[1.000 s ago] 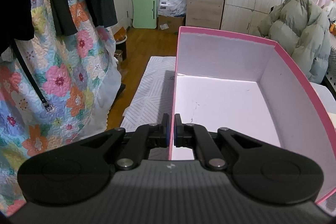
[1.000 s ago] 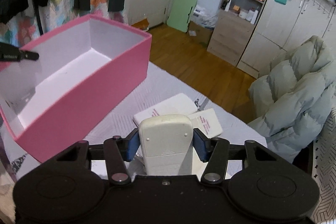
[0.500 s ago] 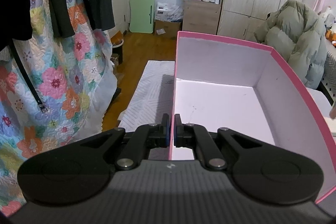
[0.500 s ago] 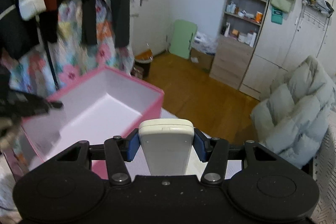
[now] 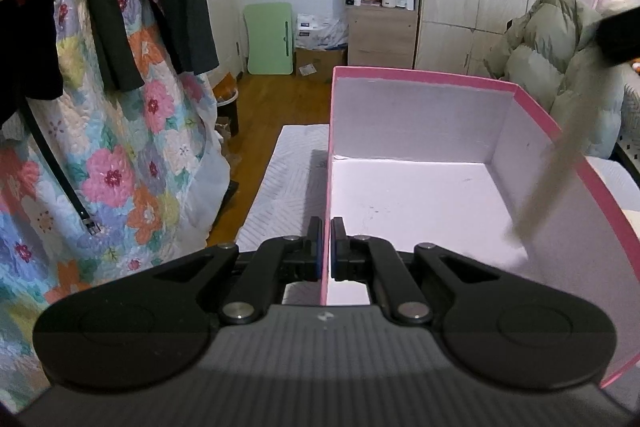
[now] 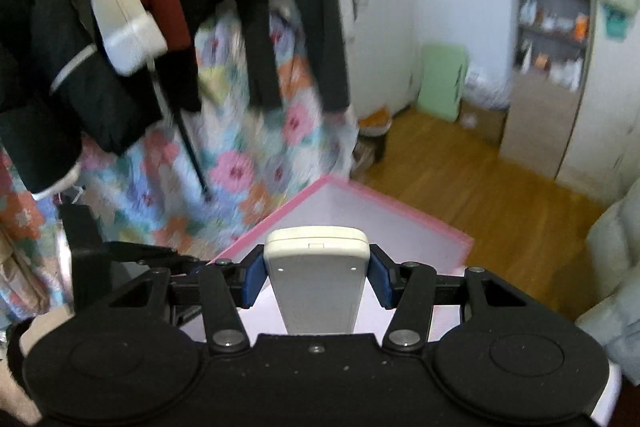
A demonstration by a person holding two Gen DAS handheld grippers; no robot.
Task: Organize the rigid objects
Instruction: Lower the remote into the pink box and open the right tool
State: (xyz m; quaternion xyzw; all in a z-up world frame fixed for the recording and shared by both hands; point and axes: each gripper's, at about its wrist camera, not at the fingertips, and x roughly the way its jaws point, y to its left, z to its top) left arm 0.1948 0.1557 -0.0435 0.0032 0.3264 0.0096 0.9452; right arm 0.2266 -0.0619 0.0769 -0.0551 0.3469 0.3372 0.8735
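left wrist view: the left gripper [image 5: 326, 251] fills the bottom of the frame, its jaws pinched nearly together on the near left wall of a pink box [image 5: 420, 83]. this grip looks meant to steady the box so that something can be lowered into it. the box is open at the top, pink outside and along its rim, pale white inside, and nothing lies on its floor. it sits on a worktop under a white patterned cloth [image 5: 288, 171]. at the right edge a blurred pale shape, the remote [image 5: 548, 179], slants down across the right wall of the box under a dark blurred shape that is probably the other gripper. behind are a floral quilt [image 5: 120, 155], hanging dark clothes and a puffy grey-green jacket [image 5: 560, 59].

right wrist view: the right gripper [image 6: 316, 273] has its blue-padded jaws set moderately wide and closed on both long sides of the remote [image 6: 316, 279], which points forward. it is gripped across its width, seemingly so it can go into the box lengthwise. the remote is a cream plastic slab with rounded corners, shown from its plain back, with two small dots and a small notch near its front end. it hangs just above the far corner of the pink box [image 6: 400, 215], not yet resting inside. the left gripper [image 6: 160, 259] shows at the left, on the box wall. the background is blurred.
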